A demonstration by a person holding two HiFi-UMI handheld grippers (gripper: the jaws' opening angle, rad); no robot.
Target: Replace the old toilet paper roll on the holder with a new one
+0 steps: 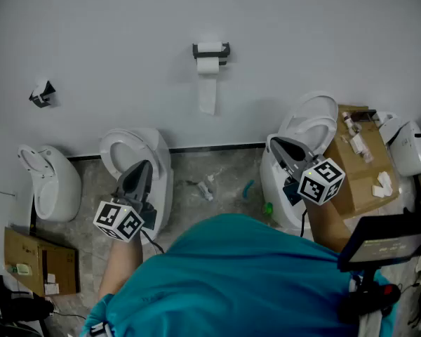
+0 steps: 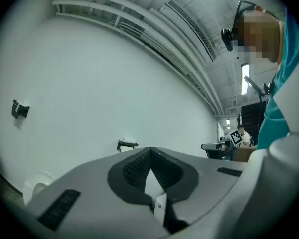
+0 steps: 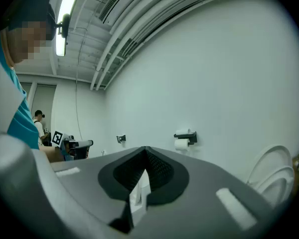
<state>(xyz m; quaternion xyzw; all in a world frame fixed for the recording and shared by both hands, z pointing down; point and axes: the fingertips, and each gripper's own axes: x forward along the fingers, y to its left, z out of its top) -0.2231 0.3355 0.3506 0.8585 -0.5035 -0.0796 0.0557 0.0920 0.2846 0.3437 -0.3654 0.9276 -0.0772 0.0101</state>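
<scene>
Teal shirt (image 1: 231, 279): well below the holder (image 1: 225, 50).
Toilet paper roll (image 1: 208, 66): on the holder, strip hanging.
Left gripper (image 1: 144, 166): below-left of holder, jaws closed together, empty.
Right gripper (image 1: 276, 143): below-right of holder, jaws closed together, empty.
Cardboard box (image 1: 361, 167): far right of holder.

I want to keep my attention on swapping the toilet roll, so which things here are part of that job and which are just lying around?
Job: holder, roll on it with a hanging tail, left claw and right claw, both shut and empty.
Lying about: toilets, second holder far left, box with bits on it, floor litter.
</scene>
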